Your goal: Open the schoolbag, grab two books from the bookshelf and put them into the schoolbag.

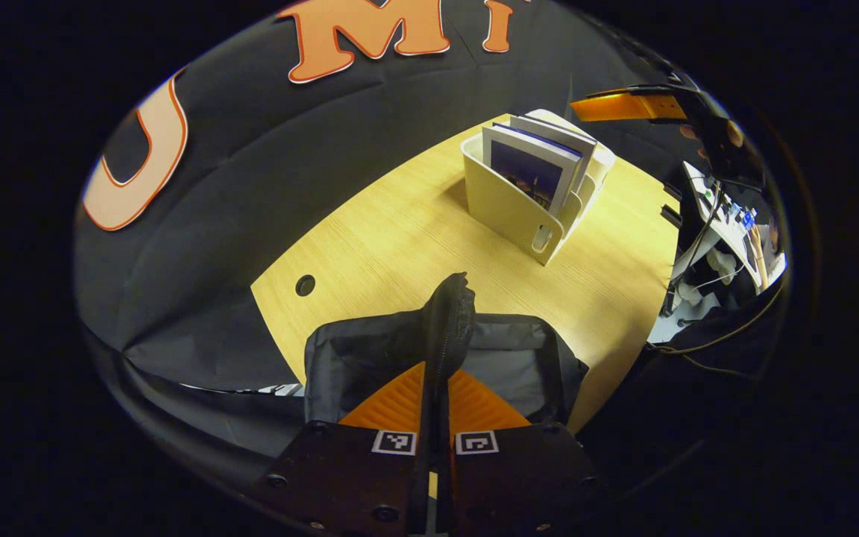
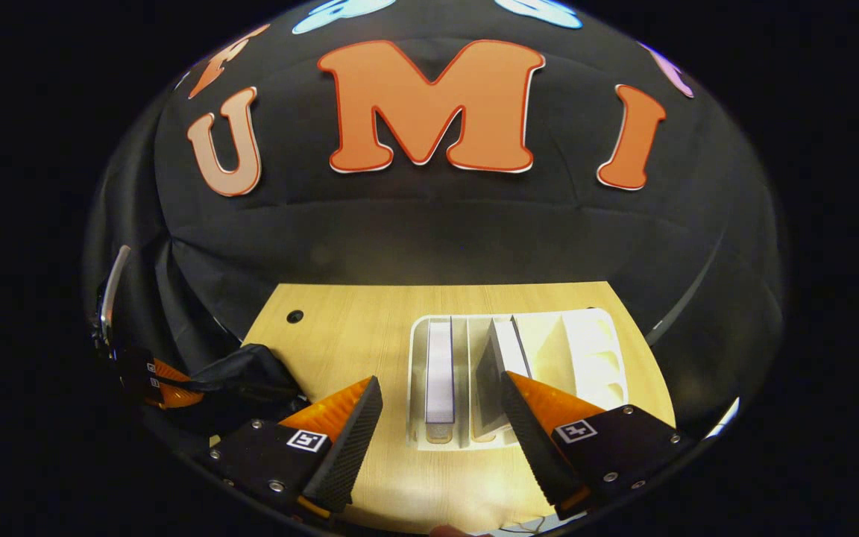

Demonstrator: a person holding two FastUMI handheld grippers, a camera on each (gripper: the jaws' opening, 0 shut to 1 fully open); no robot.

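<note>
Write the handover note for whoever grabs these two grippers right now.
Left gripper: shut on the schoolbag edge, holding it up and open.
Right gripper: open, above the bookshelf, holding nothing.
Both books stand upright in the white bookshelf on the wooden table.
Done: bag opened.
Left: grab each book and put both into the bag.

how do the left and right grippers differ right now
The left gripper is shut on the schoolbag, pinching a fold of its black fabric; the right gripper is open and holds nothing. The left sits over the bag at the table's near edge; the right hovers above the bookshelf, its fingers either side of the books. Both have orange fingers.
</note>
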